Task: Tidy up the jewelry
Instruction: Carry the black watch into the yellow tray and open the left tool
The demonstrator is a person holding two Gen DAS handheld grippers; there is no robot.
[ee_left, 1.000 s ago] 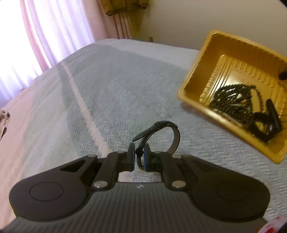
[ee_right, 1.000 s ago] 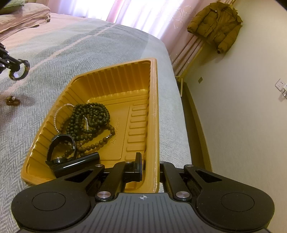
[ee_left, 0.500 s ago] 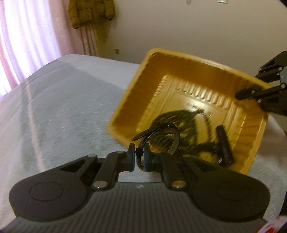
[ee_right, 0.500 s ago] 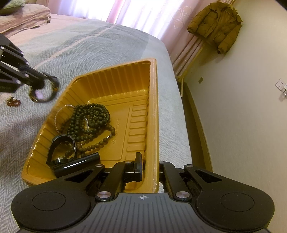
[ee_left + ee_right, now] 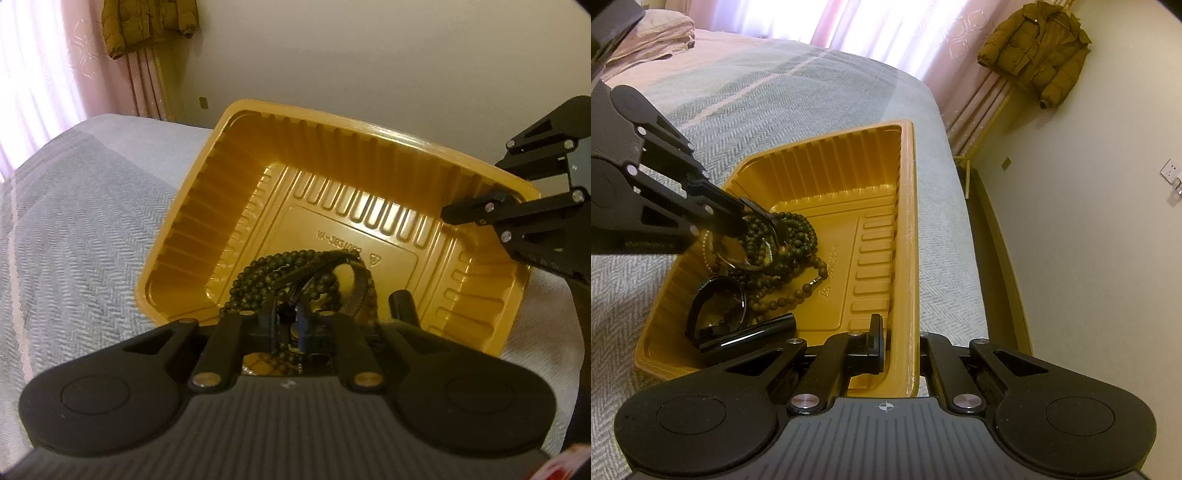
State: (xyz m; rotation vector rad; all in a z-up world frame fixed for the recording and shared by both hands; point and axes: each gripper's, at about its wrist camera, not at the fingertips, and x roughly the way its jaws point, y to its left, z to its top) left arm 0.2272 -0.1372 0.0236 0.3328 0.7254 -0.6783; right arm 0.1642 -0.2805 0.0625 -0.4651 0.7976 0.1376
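Two views. Left wrist: left hand-held gripper (image 5: 286, 325) over yellow tray (image 5: 192, 206) on bed (image 5: 85, 206), jaws opening, watch (image 5: 354, 291) loop between them above dark beads (image 5: 266, 269). Right wrist: right hand-held gripper (image 5: 899, 345) clamped together on tray near rim; beads, second watch (image 5: 716, 310), black tube (image 5: 750, 334) lie inside tray.

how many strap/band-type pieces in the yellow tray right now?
2. A dark strap loop on the bead pile, at the opening left gripper. A black band beside the black tube. Beads may hide others.
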